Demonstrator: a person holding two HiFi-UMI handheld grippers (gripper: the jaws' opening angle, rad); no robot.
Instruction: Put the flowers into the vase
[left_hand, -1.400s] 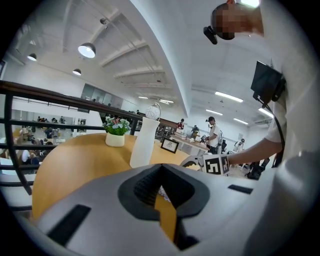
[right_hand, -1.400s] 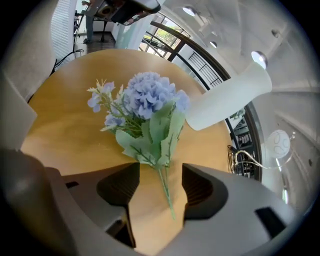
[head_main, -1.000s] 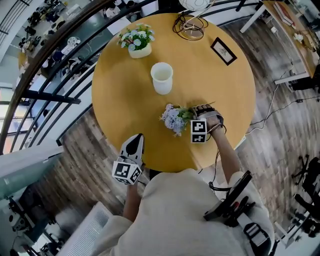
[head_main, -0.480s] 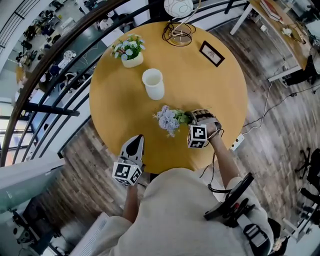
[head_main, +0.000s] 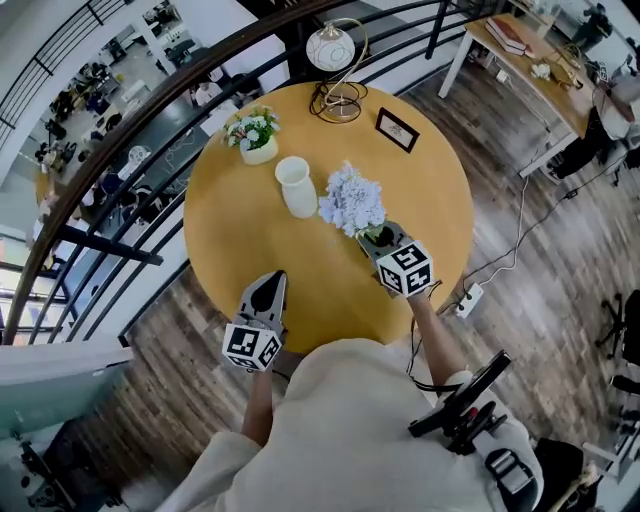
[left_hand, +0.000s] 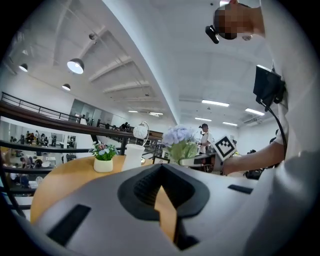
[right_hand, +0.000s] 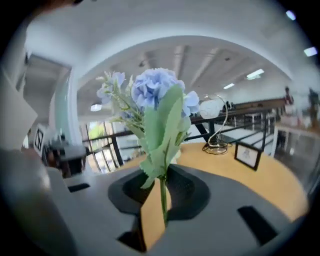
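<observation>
Jaws of the right gripper (right_hand: 159, 212) are clamped on the thin green stem (right_hand: 162, 192) of the flowers (right_hand: 155, 95), low on the stalk, with nothing else between them. The bunch stands close to upright: its long axis runs from the pinched stem up through serrated leaves to pale blue blossoms at the top, leaning only slightly. In the head view the right gripper (head_main: 373, 238) holds the flowers (head_main: 352, 200) in the air above the round wooden table (head_main: 440, 200), just beside the white vase (head_main: 296, 186), to that view's right of it, and apart from it. The left gripper (left_hand: 162, 200) has its jaws together on nothing; in the head view it (head_main: 268, 284) hangs at the table's near edge, well apart from the vase. A small potted plant (head_main: 253, 135) and a picture frame (head_main: 397, 129) sit farther back.

Judged from this, the pick-up is done and the placing is not: the stem end has yet to be brought over the vase's mouth and lowered in, then released.
</observation>
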